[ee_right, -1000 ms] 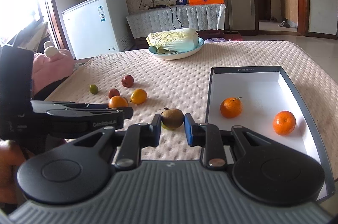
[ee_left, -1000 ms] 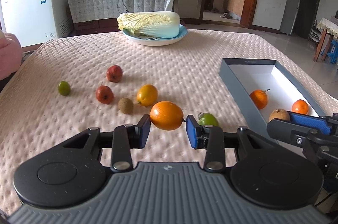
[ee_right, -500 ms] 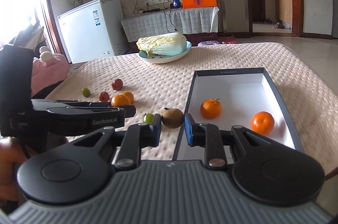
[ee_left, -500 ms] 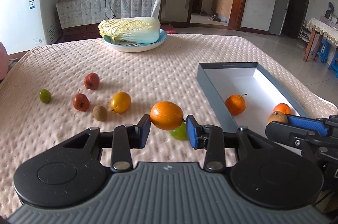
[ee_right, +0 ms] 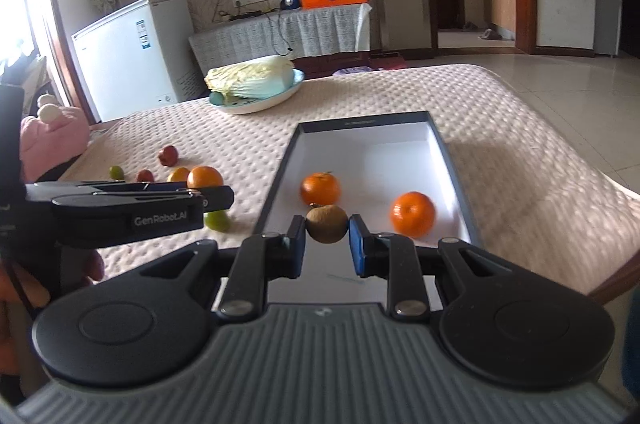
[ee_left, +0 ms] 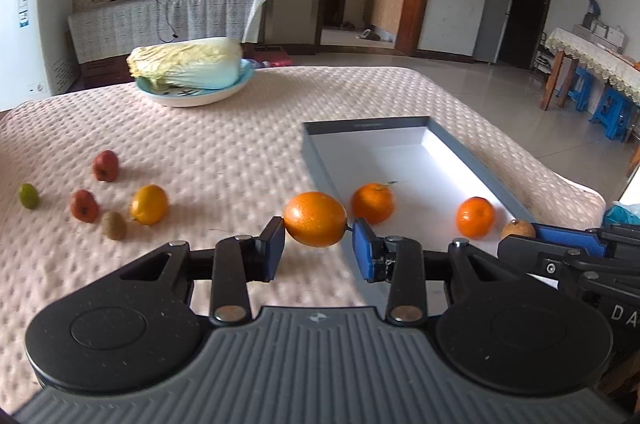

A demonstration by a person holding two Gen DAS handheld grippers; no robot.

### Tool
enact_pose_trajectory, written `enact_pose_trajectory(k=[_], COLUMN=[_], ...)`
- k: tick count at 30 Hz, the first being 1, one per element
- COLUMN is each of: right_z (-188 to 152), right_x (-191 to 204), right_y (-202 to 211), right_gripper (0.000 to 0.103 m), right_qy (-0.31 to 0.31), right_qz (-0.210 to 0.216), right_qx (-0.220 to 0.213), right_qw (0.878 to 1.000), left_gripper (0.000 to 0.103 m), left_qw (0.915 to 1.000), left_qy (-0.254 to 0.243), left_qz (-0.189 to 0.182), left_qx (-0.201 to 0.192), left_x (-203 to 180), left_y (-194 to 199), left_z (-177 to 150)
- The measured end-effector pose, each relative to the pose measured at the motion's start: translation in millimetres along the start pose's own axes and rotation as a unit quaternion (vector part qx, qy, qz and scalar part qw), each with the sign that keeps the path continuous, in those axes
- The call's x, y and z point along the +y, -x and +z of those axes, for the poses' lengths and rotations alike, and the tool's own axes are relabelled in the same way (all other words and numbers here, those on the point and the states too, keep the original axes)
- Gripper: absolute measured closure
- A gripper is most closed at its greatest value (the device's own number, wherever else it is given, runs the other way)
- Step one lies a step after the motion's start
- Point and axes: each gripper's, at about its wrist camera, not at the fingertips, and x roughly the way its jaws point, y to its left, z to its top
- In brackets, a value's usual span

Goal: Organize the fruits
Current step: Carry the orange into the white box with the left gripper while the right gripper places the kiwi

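A living room with a television on the wall; a worktop [ee_left: 224,143] under a bumpy pink cloth bears loose fruits and a grey tray [ee_right: 448,159]. The left gripper [ee_left: 318,246] clamps a smooth orange [ee_left: 315,218] beside the tray's edge. The right gripper [ee_right: 326,242] clamps a brown kiwi [ee_right: 327,224] above the tray. Both are carrying fruit; I judge lowering and releasing comes next.

A table under a pink dimpled cloth [ee_left: 224,151] carries a grey tray [ee_left: 316,159], a plate of cabbage [ee_left: 192,95], two red fruits, two green ones, a yellow orange [ee_left: 149,204] and a kiwi [ee_left: 114,225].
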Motion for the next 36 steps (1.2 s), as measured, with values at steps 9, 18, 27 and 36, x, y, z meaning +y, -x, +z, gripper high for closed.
enact_pose_trajectory(k=[9,18,27,36], right_z=[-3,-4,-3,-2], right_x=[-39,-55,-60,-63], right_y=[16,20,21,20], right_gripper=[0.077,0.077,0.077,0.077], right_qy=[-0.035,-0.058,-0.066,-0.079], right_qz=[-0.029,-0.035,-0.036,-0.046], right_qx=[-0.009,-0.012,-0.015,-0.022], right_qw=[0.999,0.998,0.997,0.996], left_gripper=[0.06,0.06,0.059,0.044], left_qw=[0.9989,0.9984,0.9983,0.9986], left_qy=[-0.03,-0.024,-0.027,-0.019], left_qz=[-0.034,-0.042,-0.04,-0.049], left_qx=[0.012,0.03,0.031,0.0], left_x=[-53,-74,-79,-74], left_y=[-23,-47,-53,-39], left_z=[-6,-7,-7,-2])
